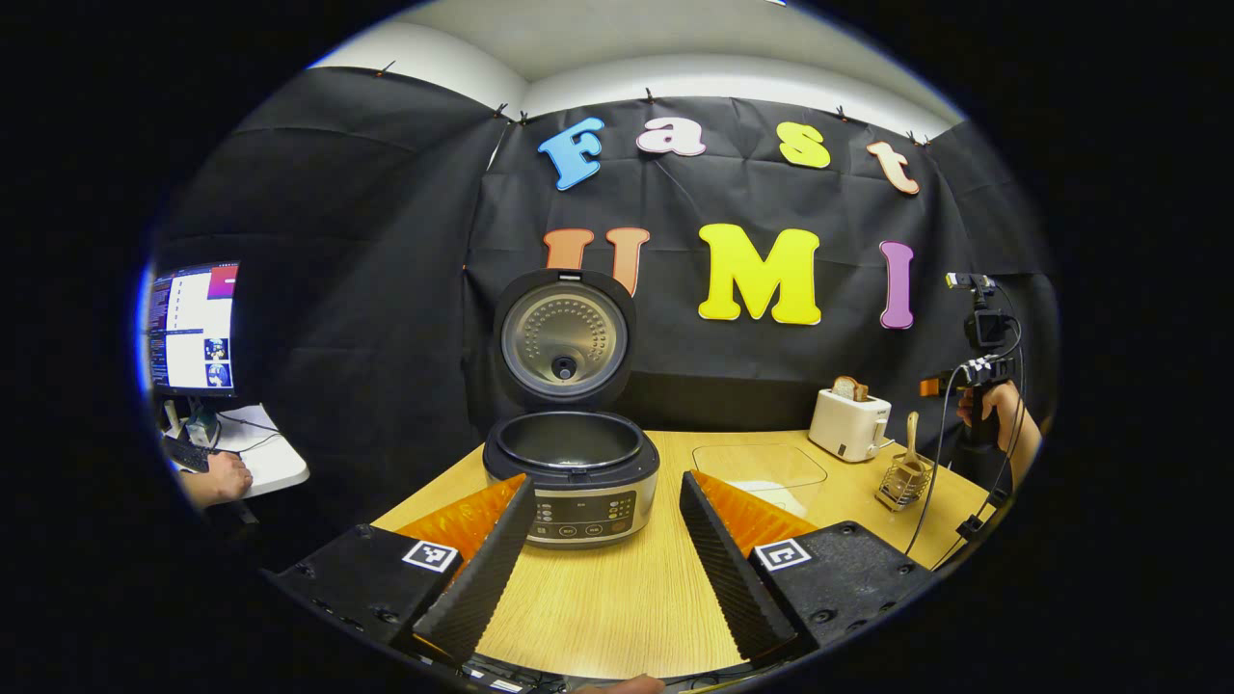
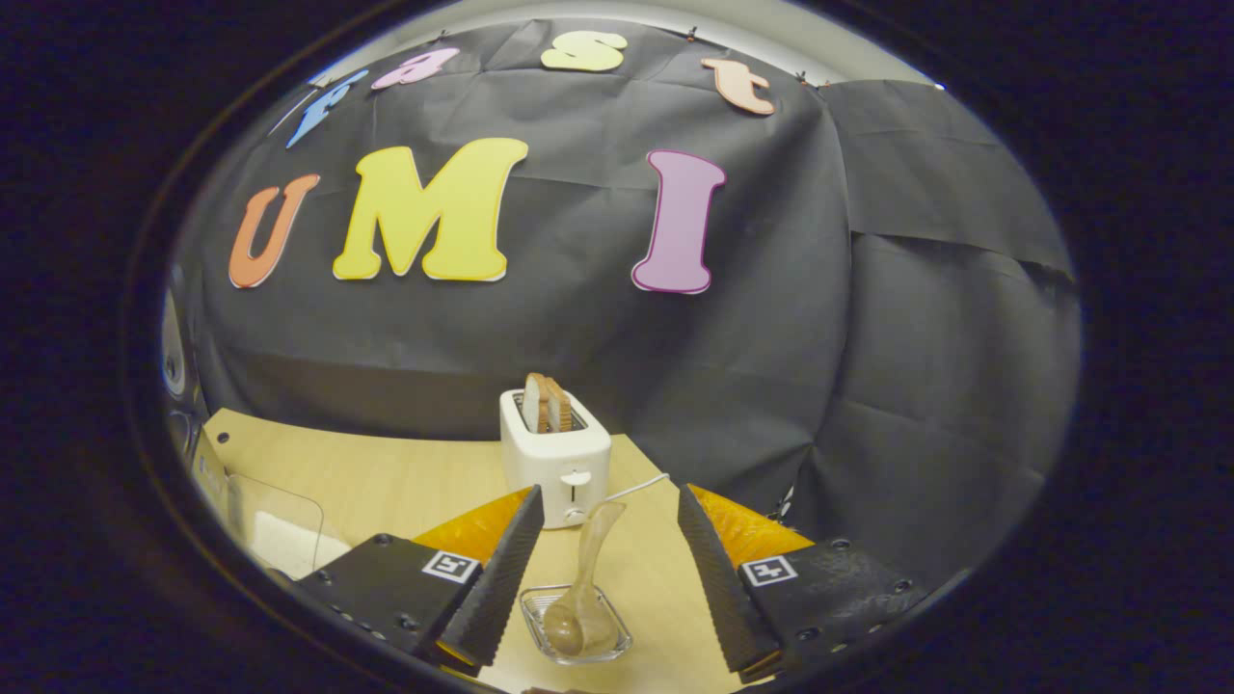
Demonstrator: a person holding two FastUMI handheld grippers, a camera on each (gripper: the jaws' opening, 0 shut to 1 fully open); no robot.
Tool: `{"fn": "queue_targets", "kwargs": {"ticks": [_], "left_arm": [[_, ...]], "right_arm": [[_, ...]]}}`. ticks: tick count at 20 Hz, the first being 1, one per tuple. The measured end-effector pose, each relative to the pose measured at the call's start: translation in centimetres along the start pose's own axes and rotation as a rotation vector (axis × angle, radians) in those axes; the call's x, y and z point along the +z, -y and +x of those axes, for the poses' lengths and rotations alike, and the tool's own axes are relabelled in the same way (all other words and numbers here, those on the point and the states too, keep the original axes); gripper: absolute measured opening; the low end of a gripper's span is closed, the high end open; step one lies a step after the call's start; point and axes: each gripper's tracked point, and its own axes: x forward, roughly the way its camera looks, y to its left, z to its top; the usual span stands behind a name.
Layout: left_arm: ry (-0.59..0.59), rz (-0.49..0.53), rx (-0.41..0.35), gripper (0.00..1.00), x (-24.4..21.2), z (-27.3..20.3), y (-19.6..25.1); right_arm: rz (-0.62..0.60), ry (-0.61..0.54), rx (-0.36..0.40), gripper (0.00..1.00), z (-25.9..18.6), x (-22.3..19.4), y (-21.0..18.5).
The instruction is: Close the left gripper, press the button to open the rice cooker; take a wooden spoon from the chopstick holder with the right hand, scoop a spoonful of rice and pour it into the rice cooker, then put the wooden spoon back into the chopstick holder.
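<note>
- The rice cooker [image 1: 571, 472] is seen in the left gripper view with its lid [image 1: 564, 337] raised upright and the inner pot exposed, so the button-pressing step is judged to be done.
- The left gripper [image 1: 603, 540] is held with its fingers spread wide and nothing between them; the cooker's control panel lies just ahead of the gap, framed by the two fingertips.
- The right gripper [image 2: 605, 569] is likewise held with its fingers apart and gripping nothing.
- The wooden spoon [image 2: 583, 578] is found standing in the chopstick holder [image 2: 576, 627], directly between and slightly below the right gripper's fingers, its handle leaning up and away toward the toaster [image 2: 556, 453] beyond the fingertips.
- No contact between the fingers and the spoon is seen, so the taking of the spoon is judged not yet done, though the approach appears lined up.
- A clear container [image 1: 762, 467], judged to hold the rice, lies ahead of the left gripper's right-hand finger, beside the cooker.
- Left to be done: the spoon to be gripped and lifted, rice to be scooped, the spoonful to be poured into the open pot, and the spoon to be returned to the holder.
</note>
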Motion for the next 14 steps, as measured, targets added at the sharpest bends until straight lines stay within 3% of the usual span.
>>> {"fn": "queue_targets", "kwargs": {"ticks": [1, 2, 3, 4, 9, 12, 14], "left_arm": [[0.003, -0.003, 0.012, 1.0, 0.1, 0.0, -0.1], [0.003, -0.001, 0.018, 0.95, 0.0, 0.0, 0.1], [-0.002, 0.002, 0.024, 0.95, -0.1, 0.1, 0.2], [-0.004, 0.008, 0.029, 0.95, -0.2, 0.2, 0.4], [0.005, 0.035, 0.055, 0.95, 0.3, 0.9, 0.5], [0.002, 0.023, 0.063, 1.0, 1.6, 2.3, 0.2], [0.008, 0.016, 0.086, 0.96, 3.1, 3.5, -0.6]], "right_arm": [[0.015, 0.001, 0.013, 0.92, -0.5, -0.1, 0.0], [0.029, 0.005, 0.038, 0.96, -1.1, -0.2, -0.4], [0.034, 0.013, 0.061, 0.93, -1.7, -0.2, -0.8], [0.019, 0.021, 0.072, 0.96, -2.2, -0.5, -0.8], [-0.057, 0.111, 0.049, 0.95, -5.7, -1.1, 0.2], [-0.037, 0.152, 0.072, 0.98, -7.7, -2.4, 0.2], [-0.009, 0.165, 0.079, 0.95, -8.0, -3.2, 0.2]]}}
